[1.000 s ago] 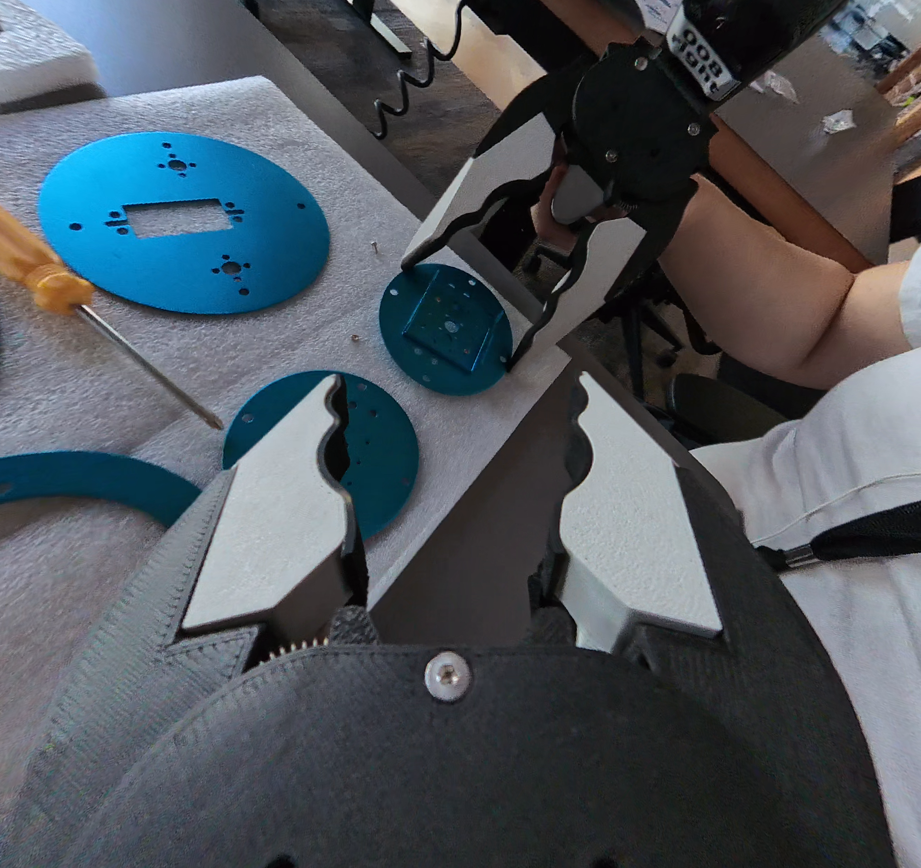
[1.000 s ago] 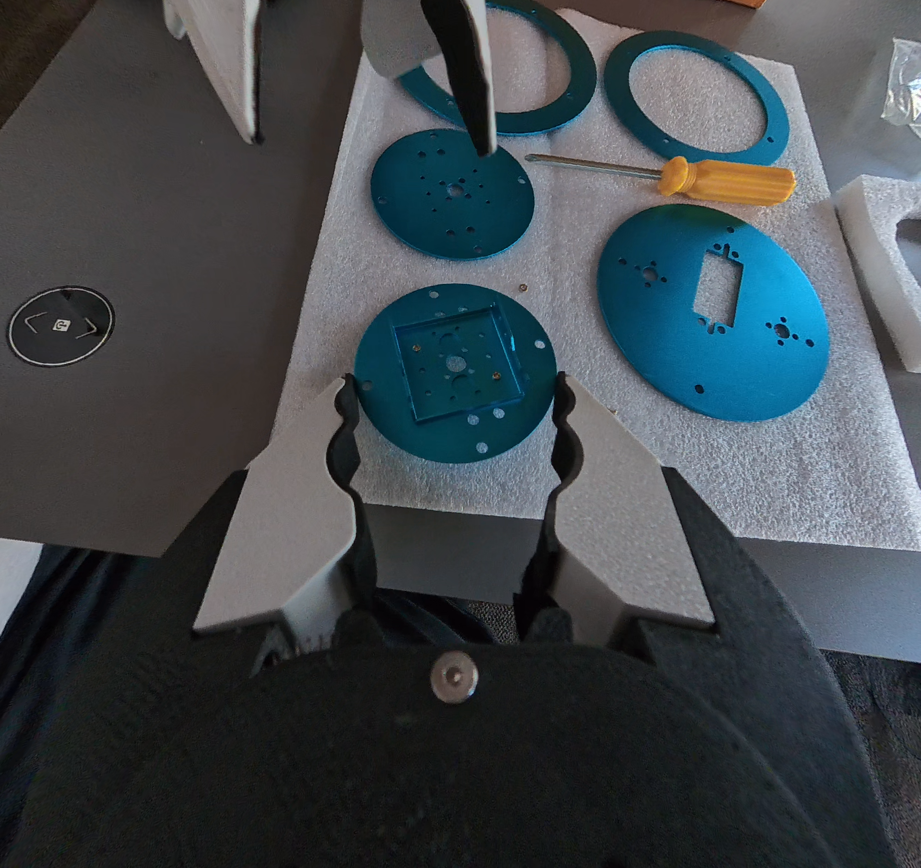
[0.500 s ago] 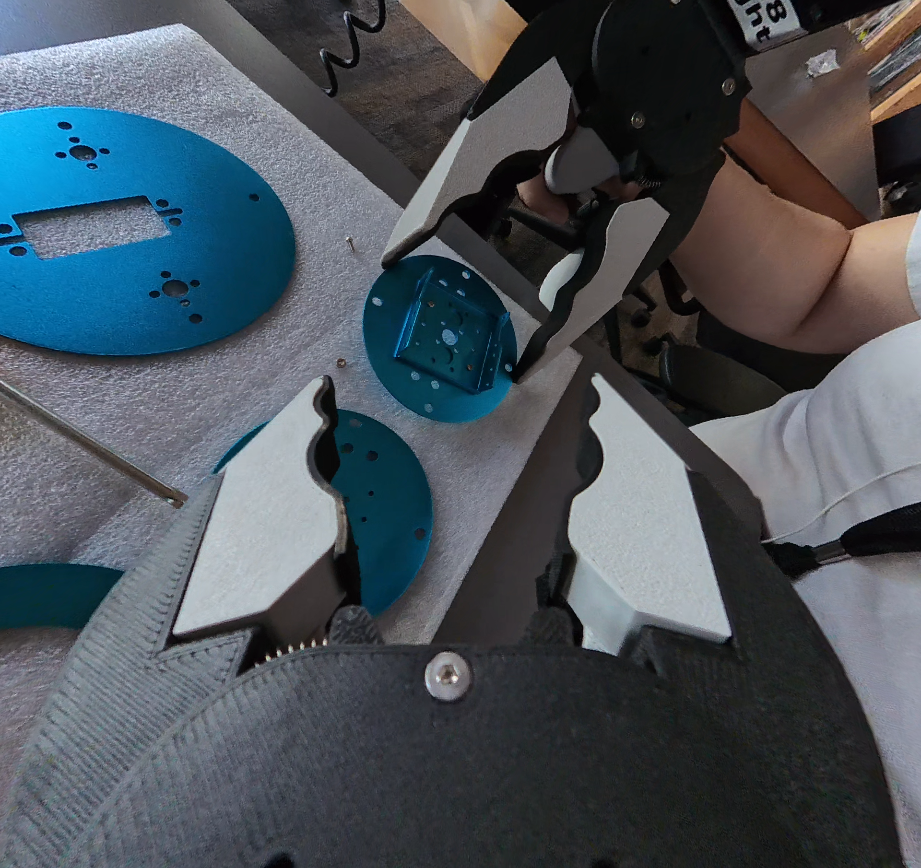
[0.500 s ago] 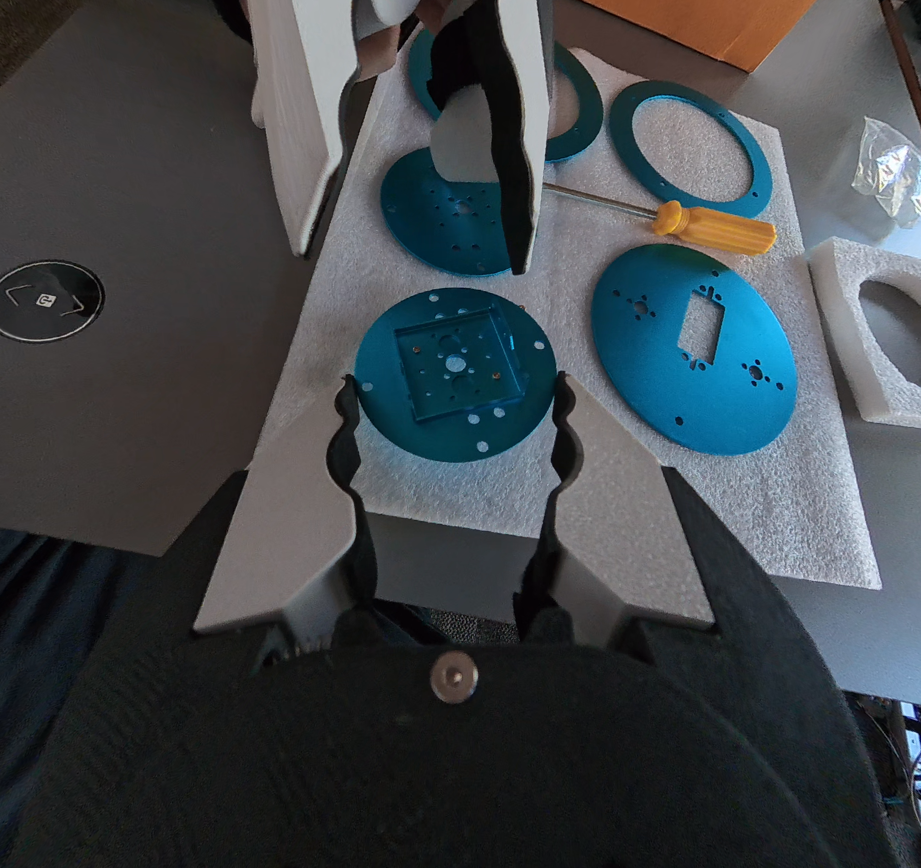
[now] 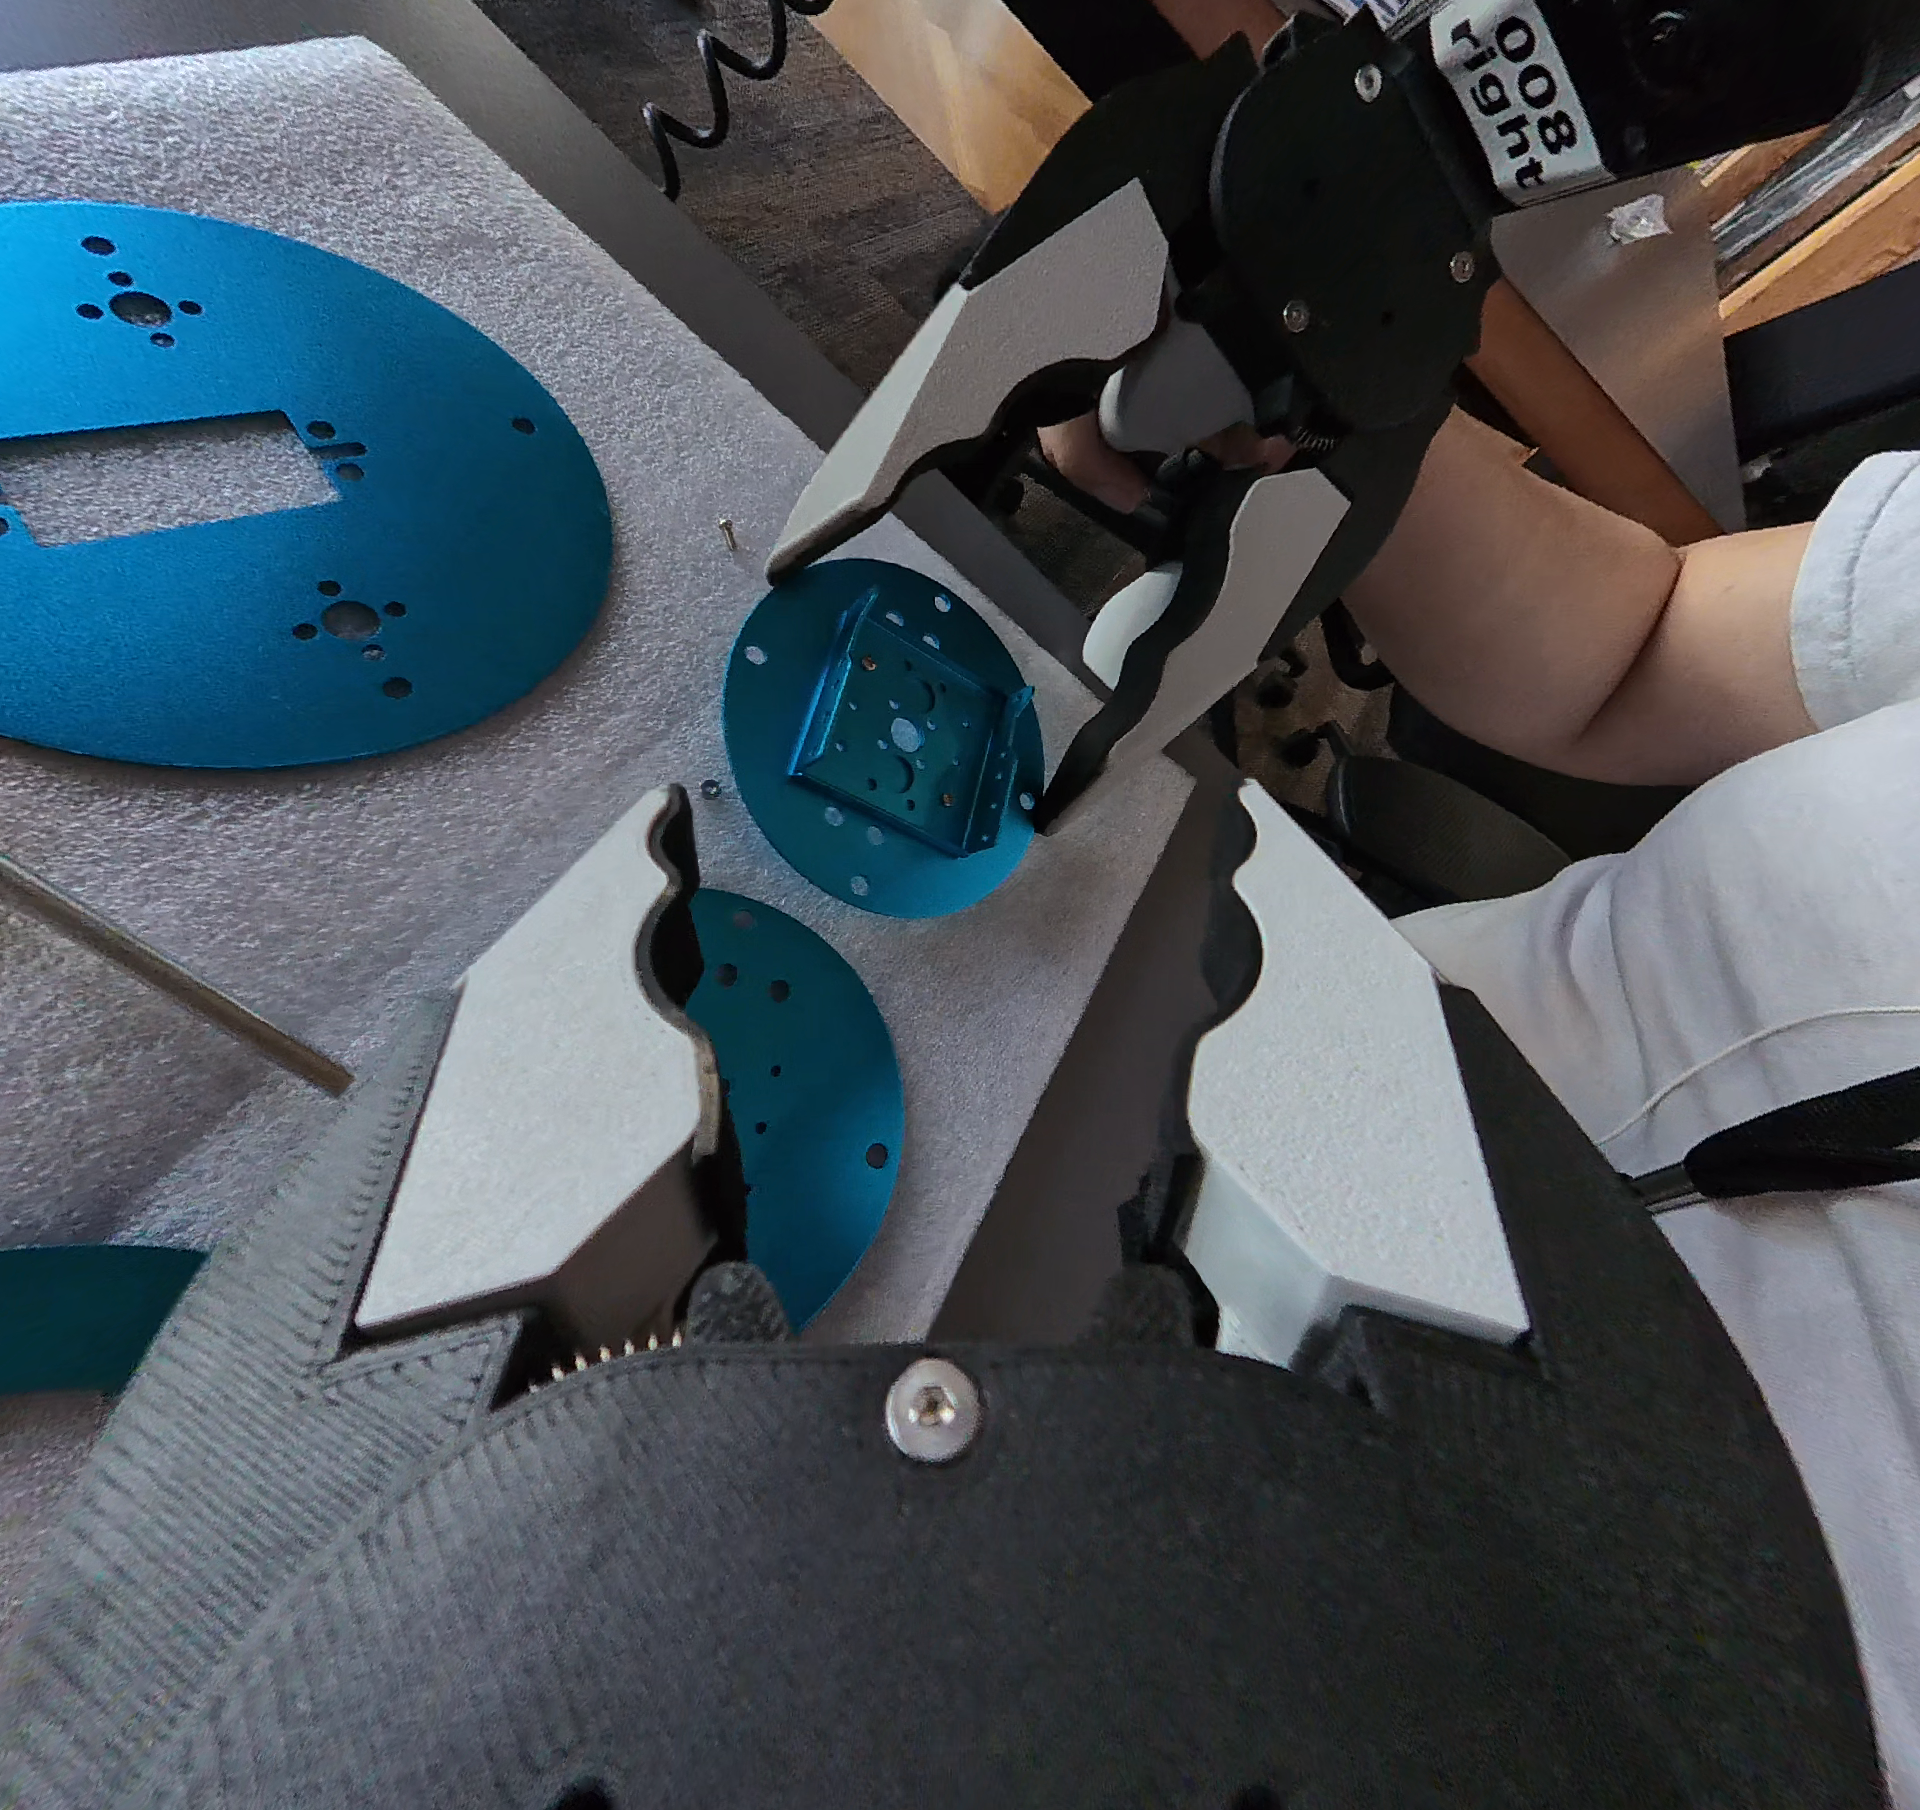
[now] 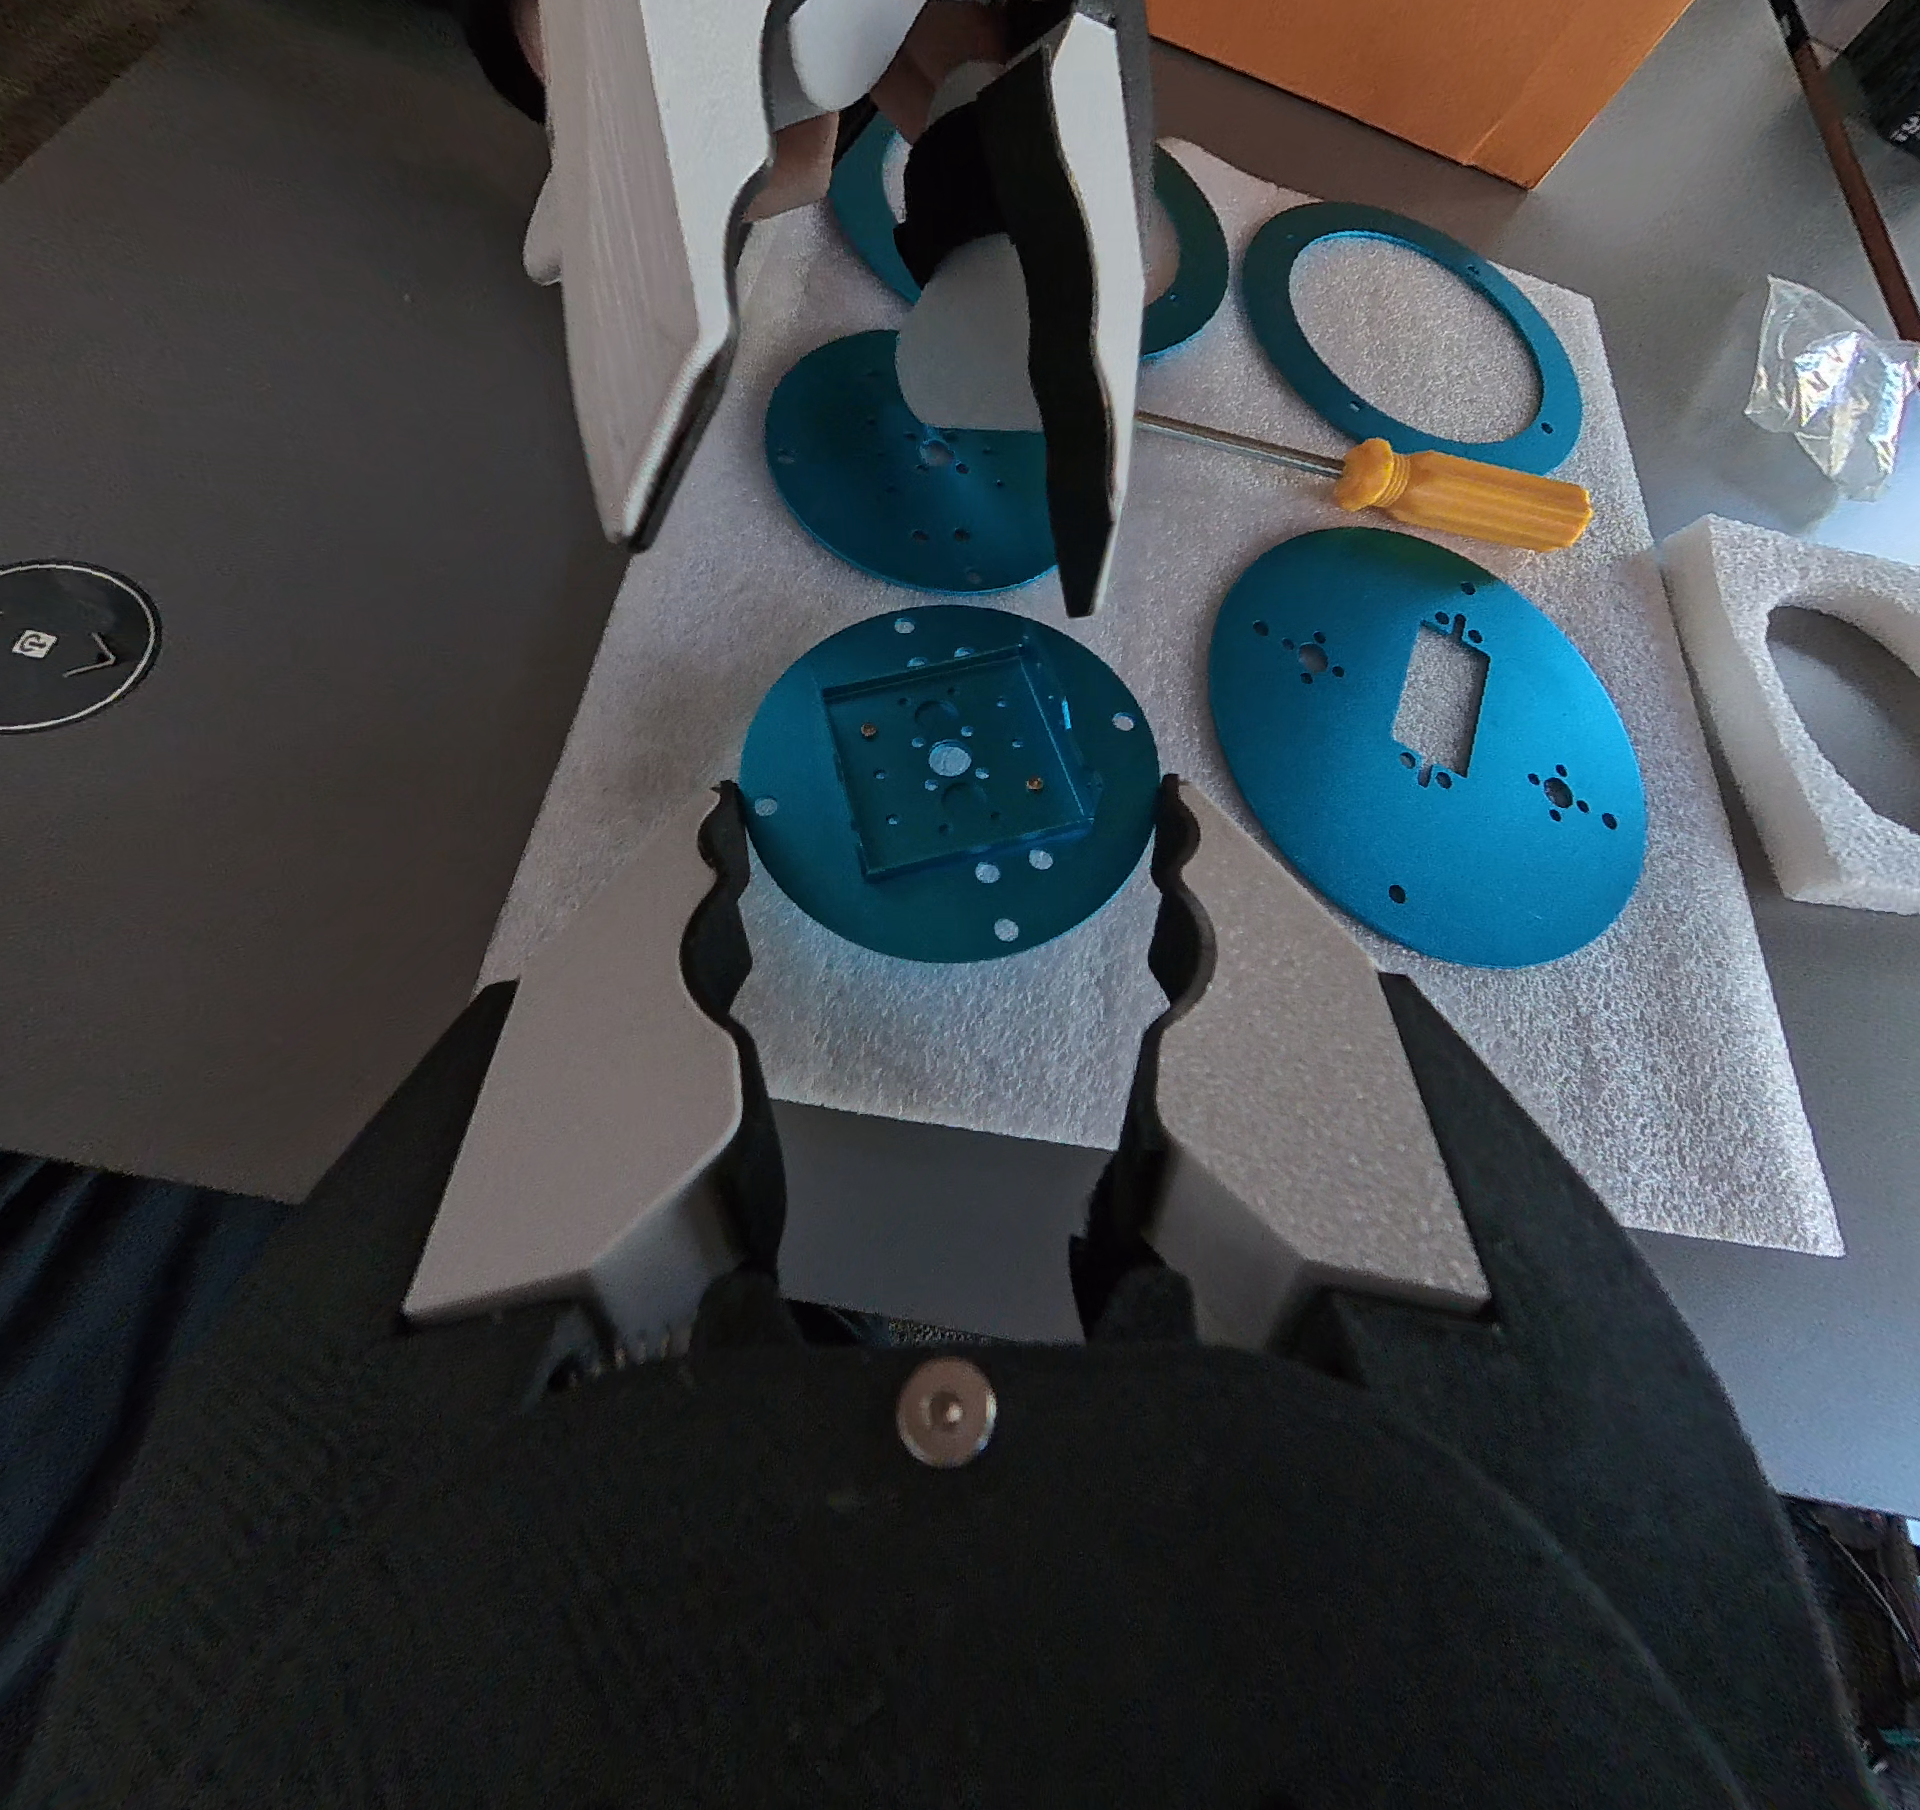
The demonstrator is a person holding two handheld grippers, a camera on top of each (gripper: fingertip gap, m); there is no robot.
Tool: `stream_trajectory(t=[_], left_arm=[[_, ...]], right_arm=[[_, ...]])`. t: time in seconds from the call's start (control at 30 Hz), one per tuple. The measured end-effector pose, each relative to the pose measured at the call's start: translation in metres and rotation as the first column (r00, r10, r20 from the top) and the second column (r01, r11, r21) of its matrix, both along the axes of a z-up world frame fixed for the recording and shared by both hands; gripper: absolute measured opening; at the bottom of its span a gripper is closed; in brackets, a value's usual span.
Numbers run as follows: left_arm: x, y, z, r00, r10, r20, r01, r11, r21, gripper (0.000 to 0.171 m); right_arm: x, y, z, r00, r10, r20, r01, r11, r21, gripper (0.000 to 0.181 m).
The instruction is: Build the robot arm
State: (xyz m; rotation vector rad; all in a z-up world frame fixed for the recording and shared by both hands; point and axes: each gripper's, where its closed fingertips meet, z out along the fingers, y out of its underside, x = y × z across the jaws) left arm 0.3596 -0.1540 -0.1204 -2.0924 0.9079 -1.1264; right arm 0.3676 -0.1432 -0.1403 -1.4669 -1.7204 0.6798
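Note:
A small blue disc with a square bracket on it (image 6: 914,919) lies on a white foam sheet (image 6: 935,1033). My right gripper (image 6: 945,792) is open, with one fingertip at each side edge of that disc. The left wrist view shows the disc (image 5: 883,737) with the right gripper (image 5: 914,695) straddling it, tips down on the foam. My left gripper (image 5: 956,804) is open and empty. It hovers over a plain small blue disc (image 5: 800,1085), one finger above the bare table. In the right wrist view the left gripper (image 6: 852,571) hangs just behind the bracket disc.
On the foam lie a large blue disc with a rectangular cutout (image 6: 1423,752), two blue rings (image 6: 1268,306), a yellow-handled screwdriver (image 6: 1465,498) and tiny loose screws (image 5: 727,532). A foam block (image 6: 1745,638), a plastic bag (image 6: 1829,378) and an orange box (image 6: 1403,4) are nearby. A person's arm (image 5: 1507,638) is behind. Both grippers' tips are close together, under 4 cm apart. Between my left fingertips and the yellow-handled screwdriver (image 6: 1465,498) there is roughly 12 cm.
My left gripper has moved in and down toward the bracket disc and the right gripper. My right gripper's tips have stayed around the bracket disc. Both stay open.

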Motion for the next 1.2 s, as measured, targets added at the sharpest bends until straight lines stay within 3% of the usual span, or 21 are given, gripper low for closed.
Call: stream_trajectory(t=[0.4, 0.6, 0.73, 0.83, 0.97, 1.07, 1.2], left_arm=[[-0.002, 0.001, -0.003, 0.999, 0.015, -0.033, -0.014, 1.0, 0.018, 0.098], [0.004, 0.002, -0.004, 0.999, -0.006, -0.037, 0.007, 1.0, 0.009, 0.097], [-0.003, 0.012, -0.007, 0.992, 0.034, -0.123, -0.025, 0.997, 0.076, 0.081], [-0.013, 0.024, -0.005, 0.973, 0.086, -0.216, -0.046, 0.982, 0.185, 0.05], [-0.02, 0.034, -0.012, 0.92, 0.107, -0.377, 0.007, 0.958, 0.287, 0.028], [-0.021, 0.035, -0.025, 0.883, 0.085, -0.461, 0.054, 0.958, 0.281, 0.025], [-0.016, 0.036, -0.029, 0.888, 0.079, -0.453, 0.048, 0.964, 0.263, 0.016]], right_arm=[[-0.009, 0.008, 0.001, 1.0, 0.005, -0.003, -0.005, 1.0, -0.006, 0.077], [0.007, 0.007, 0.002, 1.0, -0.021, 0.0, 0.021, 1.0, -0.016, 0.077], [0.019, 0.005, 0.002, 0.999, -0.034, -0.002, 0.034, 0.999, -0.026, 0.077], [0.023, 0.005, 0.001, 0.999, -0.043, 0.001, 0.043, 0.999, -0.029, 0.077], [0.025, 0.004, 0.0, 0.999, -0.045, 0.0, 0.045, 0.999, -0.026, 0.077], [0.025, 0.004, 0.0, 0.999, -0.046, -0.008, 0.046, 0.999, -0.027, 0.077], [0.026, 0.004, -0.001, 0.999, -0.043, -0.009, 0.042, 0.999, -0.03, 0.078]])
